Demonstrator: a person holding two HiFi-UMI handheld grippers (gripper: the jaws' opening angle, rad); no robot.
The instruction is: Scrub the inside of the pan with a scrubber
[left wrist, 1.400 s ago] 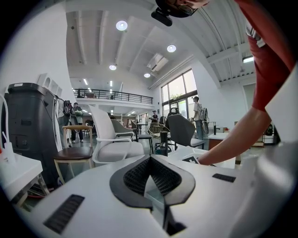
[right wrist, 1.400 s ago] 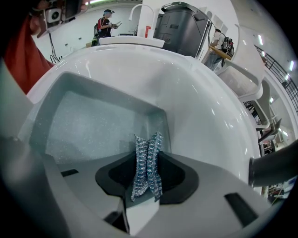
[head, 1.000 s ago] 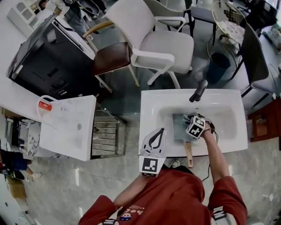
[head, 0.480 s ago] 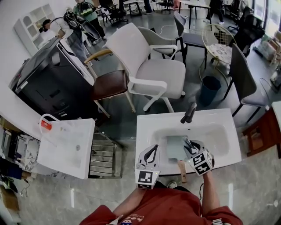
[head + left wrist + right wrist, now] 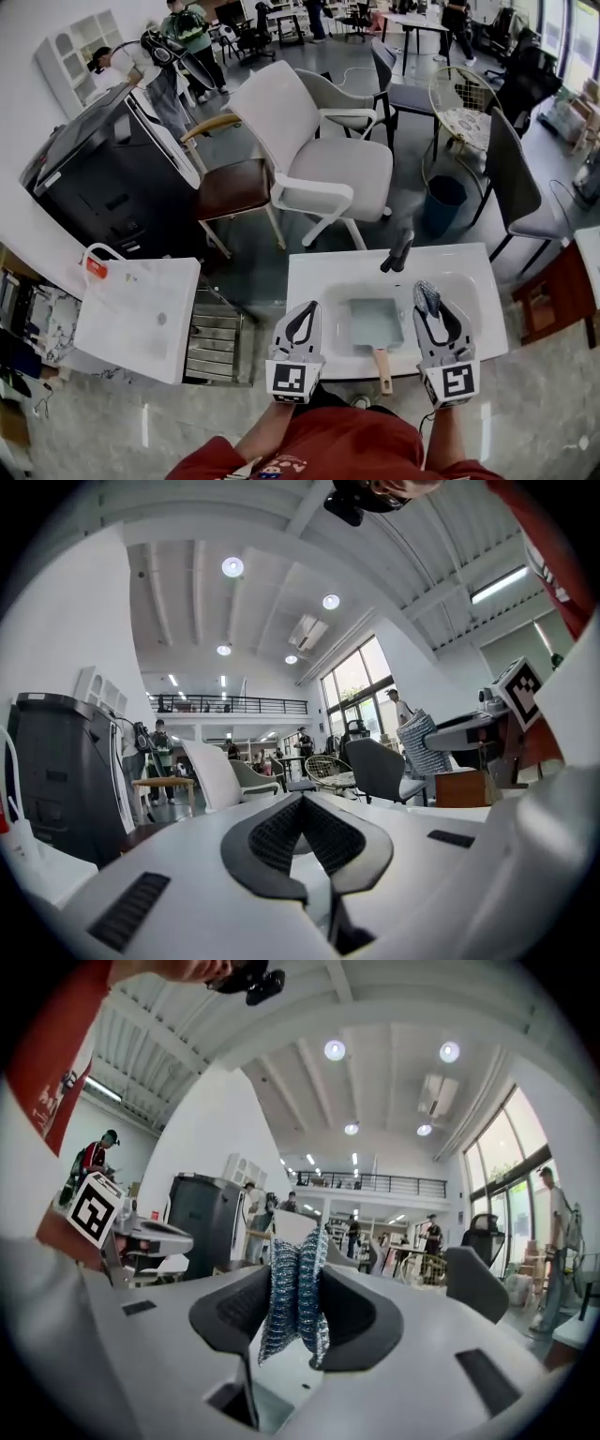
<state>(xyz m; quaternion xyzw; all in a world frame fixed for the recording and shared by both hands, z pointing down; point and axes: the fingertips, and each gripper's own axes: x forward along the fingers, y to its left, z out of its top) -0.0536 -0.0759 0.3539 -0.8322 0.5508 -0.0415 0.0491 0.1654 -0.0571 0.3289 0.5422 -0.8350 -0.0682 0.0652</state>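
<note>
My right tool (image 5: pixel 298 1290) clamps the scrubber (image 5: pixel 427 296) clear of the pan (image 5: pixel 375 323), my left tool (image 5: pixel 302 804) is closed and empty; I judge scrubbing either unstarted or finished.

— What's past your sink (image 5: pixel 314 281)?
— Your dark faucet (image 5: pixel 398 251) stands at its far rim; beyond it you have a white armchair (image 5: pixel 314 155), a brown-seated chair (image 5: pixel 234 186) and a blue bin (image 5: pixel 441 204).
— And to your left?
— A second white basin (image 5: pixel 141 314), near a black cabinet (image 5: pixel 103 183).
</note>
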